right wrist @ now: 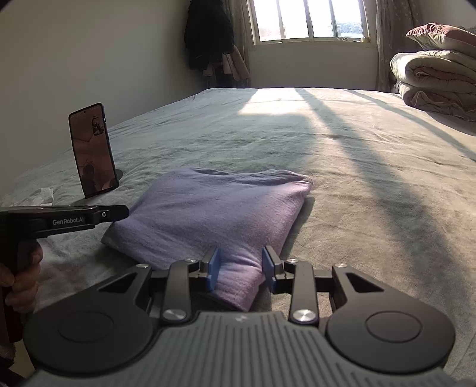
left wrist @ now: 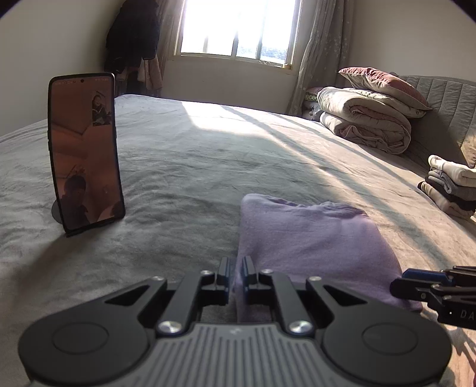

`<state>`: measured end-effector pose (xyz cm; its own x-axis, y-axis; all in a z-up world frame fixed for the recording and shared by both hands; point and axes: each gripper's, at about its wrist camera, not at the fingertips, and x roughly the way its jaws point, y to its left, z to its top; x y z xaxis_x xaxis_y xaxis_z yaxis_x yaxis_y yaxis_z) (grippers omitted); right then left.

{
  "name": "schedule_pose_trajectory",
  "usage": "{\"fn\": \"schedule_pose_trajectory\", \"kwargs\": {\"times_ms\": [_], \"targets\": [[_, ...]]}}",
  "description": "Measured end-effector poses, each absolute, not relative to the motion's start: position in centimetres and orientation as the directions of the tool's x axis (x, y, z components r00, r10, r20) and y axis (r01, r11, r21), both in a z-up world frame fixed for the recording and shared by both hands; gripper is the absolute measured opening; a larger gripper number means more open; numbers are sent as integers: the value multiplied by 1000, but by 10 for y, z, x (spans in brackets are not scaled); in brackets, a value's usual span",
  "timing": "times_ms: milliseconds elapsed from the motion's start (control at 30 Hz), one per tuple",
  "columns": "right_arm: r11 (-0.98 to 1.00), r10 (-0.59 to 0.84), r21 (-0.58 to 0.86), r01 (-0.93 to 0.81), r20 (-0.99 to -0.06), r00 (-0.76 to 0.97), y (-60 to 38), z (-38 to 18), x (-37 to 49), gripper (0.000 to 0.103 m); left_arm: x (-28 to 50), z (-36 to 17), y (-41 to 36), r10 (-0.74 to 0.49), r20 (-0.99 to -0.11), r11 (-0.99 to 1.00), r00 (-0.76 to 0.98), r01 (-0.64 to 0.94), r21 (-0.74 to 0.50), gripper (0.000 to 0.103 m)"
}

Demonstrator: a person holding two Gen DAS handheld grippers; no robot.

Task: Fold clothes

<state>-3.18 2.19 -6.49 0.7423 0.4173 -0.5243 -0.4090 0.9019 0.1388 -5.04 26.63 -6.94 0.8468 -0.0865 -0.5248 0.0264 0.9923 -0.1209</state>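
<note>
Folded lavender cotton garment [right wrist: 214, 217] lies lower-centre on the grey bed [right wrist: 357, 166], left gripper [left wrist: 235, 275] pinching its edge, right gripper [right wrist: 241, 268] part-open straddling a corner unclamped; likely final tidy, next release and stack.

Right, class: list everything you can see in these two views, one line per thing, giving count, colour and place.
Folded garment: one, lilac, near edge of bed.
Bed: one, grey cover.
Phone: one, black, upright on stand, left of garment.
Folded clothes stack: one, mixed cream and grey, right.
Quilts: one bundle, beige, by headboard.
Pillow: one, maroon, atop quilts.
Window: one, far wall.
Left tool: shut on garment.
Right tool: pads astride garment corner.
</note>
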Motion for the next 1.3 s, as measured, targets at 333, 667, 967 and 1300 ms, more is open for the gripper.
{"fn": "schedule_pose_trajectory", "kwargs": {"times_ms": [333,667,967,1300], "targets": [[895,430,173,-412,-582,690,8,-62,-39,39,-53,-64,288,-66,-608,993,792,-5,-114,33],[836,537,458,-302,-566,626,-30,-65,-17,54,-37,-68,339,-328,-505,827,798,-15,-562,61],[575,697,815,-73,-441,565,-56,-89,28,49,0,-95,320,-455,-509,750,731,6,-661,51],[539,708,841,-44,-424,564,-43,-93,55,39,40,-117,306,-538,-463,653,705,1,-757,30]]}}
